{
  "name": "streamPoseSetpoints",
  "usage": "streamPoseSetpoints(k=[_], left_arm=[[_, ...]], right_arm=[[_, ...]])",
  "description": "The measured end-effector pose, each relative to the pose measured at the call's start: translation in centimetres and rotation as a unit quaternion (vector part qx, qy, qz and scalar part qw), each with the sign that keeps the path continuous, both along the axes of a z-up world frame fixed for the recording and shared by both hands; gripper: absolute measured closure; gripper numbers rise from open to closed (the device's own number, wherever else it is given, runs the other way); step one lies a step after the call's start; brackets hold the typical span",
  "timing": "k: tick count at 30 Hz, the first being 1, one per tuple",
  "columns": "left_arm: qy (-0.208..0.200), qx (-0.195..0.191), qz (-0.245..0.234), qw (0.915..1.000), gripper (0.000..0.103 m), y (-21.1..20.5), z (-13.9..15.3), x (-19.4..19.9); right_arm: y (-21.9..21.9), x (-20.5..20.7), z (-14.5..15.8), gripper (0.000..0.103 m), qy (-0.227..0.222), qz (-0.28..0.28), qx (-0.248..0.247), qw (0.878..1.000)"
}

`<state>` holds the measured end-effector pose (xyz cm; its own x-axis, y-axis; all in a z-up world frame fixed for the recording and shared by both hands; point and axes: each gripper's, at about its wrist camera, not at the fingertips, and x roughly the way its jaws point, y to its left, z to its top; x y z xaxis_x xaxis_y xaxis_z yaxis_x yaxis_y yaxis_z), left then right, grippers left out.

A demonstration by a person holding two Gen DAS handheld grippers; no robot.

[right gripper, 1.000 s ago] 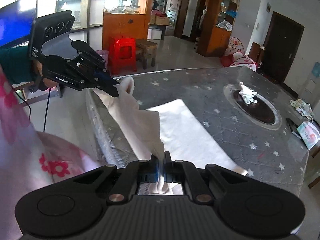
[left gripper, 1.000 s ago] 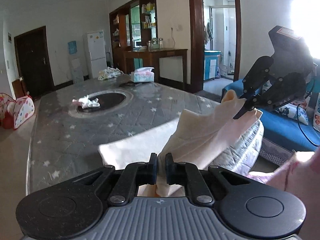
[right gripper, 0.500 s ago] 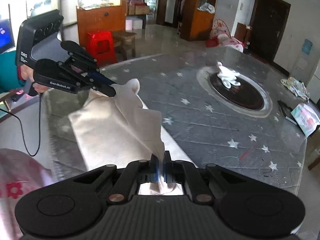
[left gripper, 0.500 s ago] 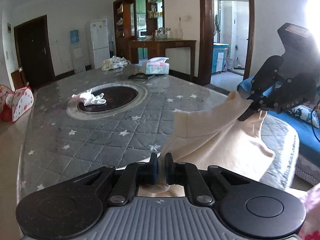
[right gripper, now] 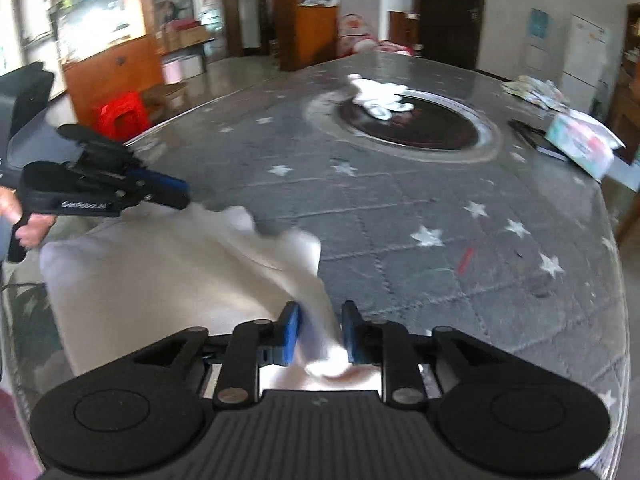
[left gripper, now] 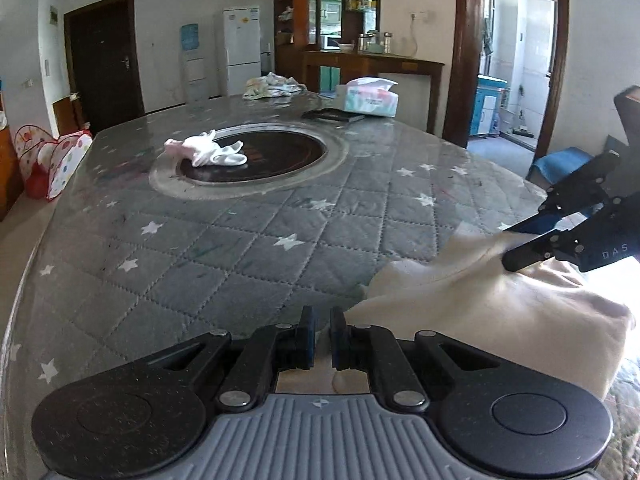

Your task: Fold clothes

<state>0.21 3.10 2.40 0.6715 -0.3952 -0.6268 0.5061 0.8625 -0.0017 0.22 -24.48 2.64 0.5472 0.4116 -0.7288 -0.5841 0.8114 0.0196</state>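
One cream cloth (right gripper: 168, 280) lies on the near corner of a grey quilted table cover (left gripper: 248, 240) printed with white stars, its far edge lifted between two hand-held grippers. The left gripper (left gripper: 321, 334) has its jaws nearly together, pinching a corner of the cloth. The right gripper (right gripper: 319, 334) has just been opening: its blue pads (right gripper: 291, 334) stand apart with a fold of cloth loose between them, no longer pressed. One hand (right gripper: 28, 224) shows, holding the left gripper's handle. Seen from the other side, the right gripper's body reads "DAS"; the left one's lettering is too blurred to read. Farther back on the table sit one round dark inset plate (left gripper: 256, 152) with one small white garment (left gripper: 208, 152) on it, one tissue pack (left gripper: 370, 98) (pink and green print), one flat black object (left gripper: 332, 115) and one crumpled pale cloth (left gripper: 272, 84).
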Motion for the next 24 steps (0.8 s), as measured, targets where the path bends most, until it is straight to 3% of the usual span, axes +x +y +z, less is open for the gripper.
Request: streamPoseSetpoints(k=[7, 10, 16, 24], left_arm=[[-0.011, -0.016, 0.027, 0.9994, 0.093, 0.4, 1.3, -0.7], [-0.017, -0.037, 0.002, 0.9992, 0.093, -0.4, 2.4, -1.9], [0.005, -0.046, -0.043, 0.9980, 0.093, -3.6, 2.6, -2.2], [0.050, -0.045, -0.018, 0.9976, 0.093, -5.1, 0.2, 0.4]], right_arm=[[-0.8, -1.0, 2.2, 0.075, -0.046, -0.037, 0.017, 0.998], [0.3, -1.2, 2.6, 0.082, -0.039, -0.016, 0.036, 0.998], [2.7, -0.2, 1.3, 0.084, -0.014, -0.004, 0.047, 0.999], [3.3, 0.2, -0.8, 0.086, -0.006, -0.011, 0.038, 0.999]])
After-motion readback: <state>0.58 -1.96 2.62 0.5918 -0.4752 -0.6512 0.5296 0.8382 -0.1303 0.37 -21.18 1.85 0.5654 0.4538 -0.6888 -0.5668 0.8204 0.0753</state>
